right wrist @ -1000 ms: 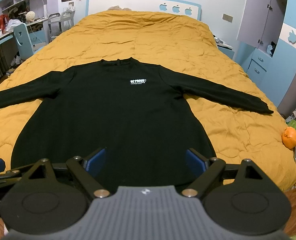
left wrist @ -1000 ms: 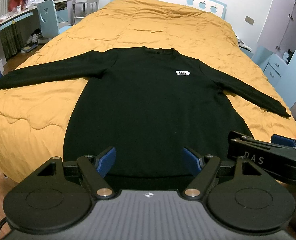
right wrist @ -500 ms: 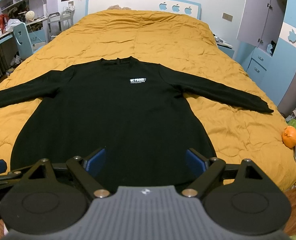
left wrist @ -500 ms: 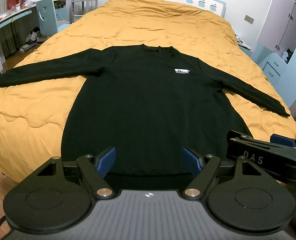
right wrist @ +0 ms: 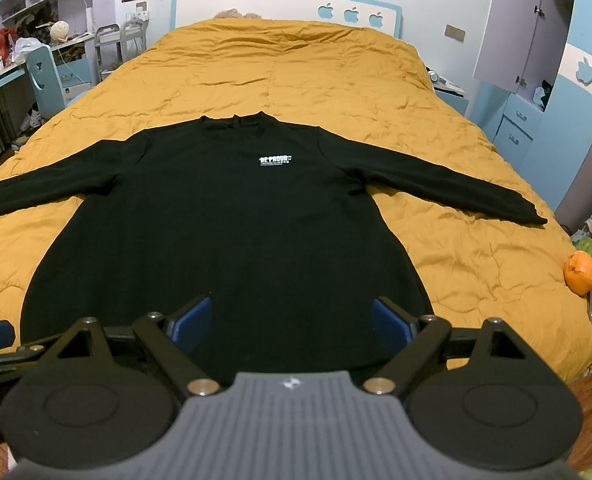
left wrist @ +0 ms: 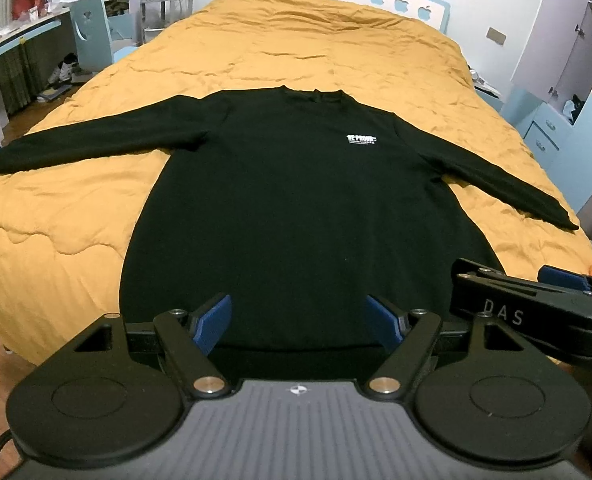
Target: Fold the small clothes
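Nothing folded yet: the black sweater (left wrist: 296,208) lies flat, sleeves spread, on the yellow bedspread (left wrist: 316,48), and your left gripper (left wrist: 298,320) and right gripper (right wrist: 290,318) both hover empty near its hem, jaws wide apart.

Mustard quilted bed (right wrist: 296,64), blue-white headboard (right wrist: 288,8), blue wardrobe (right wrist: 556,60), cluttered desk (left wrist: 20,36)

Left gripper (left wrist: 298,322): jaws spread wide, empty, level, just short of the sweater (left wrist: 296,208) hem.
Right gripper (right wrist: 292,322): same pose, close beside the left.
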`<state>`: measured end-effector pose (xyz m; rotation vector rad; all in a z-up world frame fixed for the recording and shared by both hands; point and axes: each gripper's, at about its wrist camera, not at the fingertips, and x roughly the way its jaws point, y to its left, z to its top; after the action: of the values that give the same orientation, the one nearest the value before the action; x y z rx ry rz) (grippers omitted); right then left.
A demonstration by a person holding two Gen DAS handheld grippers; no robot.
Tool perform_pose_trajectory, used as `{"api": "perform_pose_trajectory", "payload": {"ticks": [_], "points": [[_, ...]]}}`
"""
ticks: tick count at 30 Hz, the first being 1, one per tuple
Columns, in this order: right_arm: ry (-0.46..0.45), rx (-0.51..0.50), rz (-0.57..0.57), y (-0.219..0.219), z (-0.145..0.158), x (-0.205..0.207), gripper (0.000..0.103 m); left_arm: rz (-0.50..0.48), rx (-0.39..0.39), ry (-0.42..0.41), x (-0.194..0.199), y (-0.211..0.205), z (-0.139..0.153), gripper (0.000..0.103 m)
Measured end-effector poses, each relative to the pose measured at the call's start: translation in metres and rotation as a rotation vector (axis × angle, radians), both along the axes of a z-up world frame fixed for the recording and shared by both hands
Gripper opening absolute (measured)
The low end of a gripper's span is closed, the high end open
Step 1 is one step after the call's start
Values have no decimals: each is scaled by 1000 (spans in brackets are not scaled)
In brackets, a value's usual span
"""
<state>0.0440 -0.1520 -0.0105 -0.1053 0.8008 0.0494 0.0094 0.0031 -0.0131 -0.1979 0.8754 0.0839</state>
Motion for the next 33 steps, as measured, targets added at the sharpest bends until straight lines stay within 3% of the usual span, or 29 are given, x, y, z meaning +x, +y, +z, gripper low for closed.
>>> {"api": "perform_pose_trajectory", "payload": {"ticks": [27,33], "points": [[31,-12,-1,3,-9,11,83,-3,-20,42,11,3,-14,89],[44,-16,11,9,-15,19,83,4,-71,49,18,12,-20,89]]}}
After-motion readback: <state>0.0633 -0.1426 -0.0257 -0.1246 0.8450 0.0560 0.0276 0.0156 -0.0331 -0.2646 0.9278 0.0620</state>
